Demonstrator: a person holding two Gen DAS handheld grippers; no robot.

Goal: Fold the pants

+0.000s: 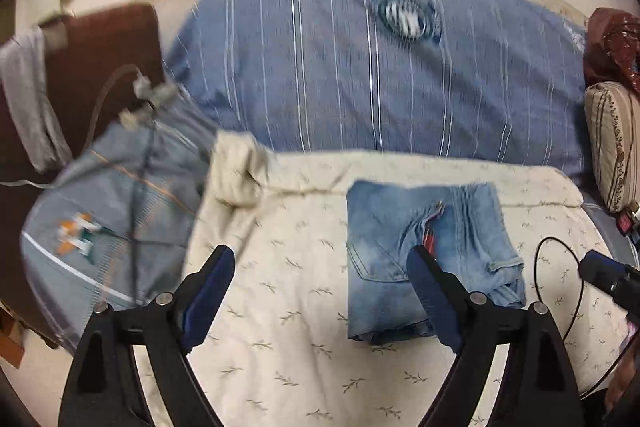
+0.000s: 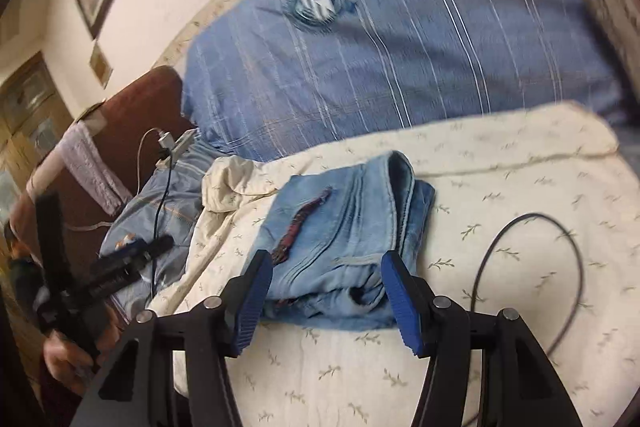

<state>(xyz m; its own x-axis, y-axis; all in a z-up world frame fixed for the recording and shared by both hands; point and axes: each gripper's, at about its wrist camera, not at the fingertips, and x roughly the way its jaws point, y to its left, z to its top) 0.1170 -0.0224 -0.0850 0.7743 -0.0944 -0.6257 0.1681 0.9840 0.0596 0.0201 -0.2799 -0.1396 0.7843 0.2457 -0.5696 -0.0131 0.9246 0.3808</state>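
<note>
At the far left, a brown headboard carries a draped grey cloth, probably hung there to keep it out of the way, and a cable with a plug trails over a blue pillow.

Next we hold our left gripper above the cream sheet, its jaws wide with only bare bedding between them. We judge that it has let go.

The folded jeans lie flat on the sheet as a compact rectangle, so the fold looks finished.

Our right gripper hangs over the stack's near edge, about half open and pressing nothing.

At the right, a black cable loops across the sheet.

We see no containers; the bed itself holds everything.
</note>
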